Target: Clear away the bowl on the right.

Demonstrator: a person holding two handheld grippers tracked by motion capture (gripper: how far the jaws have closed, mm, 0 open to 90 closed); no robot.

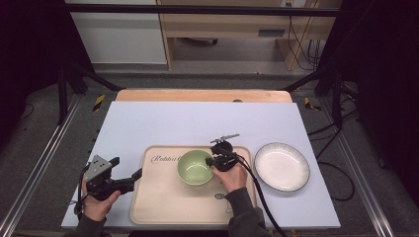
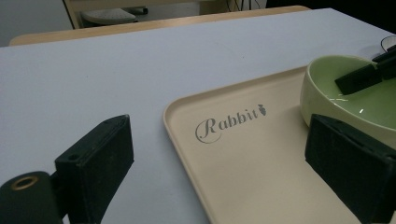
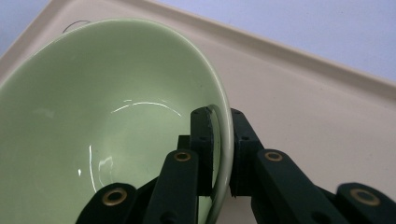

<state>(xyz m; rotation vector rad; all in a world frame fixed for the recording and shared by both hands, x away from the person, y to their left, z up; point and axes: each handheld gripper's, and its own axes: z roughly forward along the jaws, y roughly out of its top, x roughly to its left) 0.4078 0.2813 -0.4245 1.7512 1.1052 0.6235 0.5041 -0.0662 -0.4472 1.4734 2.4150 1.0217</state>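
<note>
At the near left of the pale surface (image 1: 148,118), the left claw (image 1: 129,178) hangs with its jaws spread wide and nothing between them, pointed toward the left rim of a cream tray (image 1: 148,207) printed with the word "Rabbit" (image 2: 229,122); it touches neither the tray nor the bowl. In the middle, a light green bowl (image 1: 193,168) sits on the far half of that tray, and the right claw (image 1: 213,162) is clamped tight on the bowl's right rim, one jaw inside the wall and one outside, as the right gripper view makes plain (image 3: 219,140). Just right of the tray, apart from it, a white plate (image 1: 281,166) with a dark rim lies on the surface. The grip looks thin: the jaws pinch only a narrow stretch of smooth glazed rim, so any lift would likely hang the whole bowl off one side, and it could swing, tilt or slip out of the pads. A fast move toward the plate might knock the bowl's foot against the tray's raised edge, and a hard landing could chip either piece. The idle left claw near the tray could also catch its rim and shift it under the bowl.
</note>
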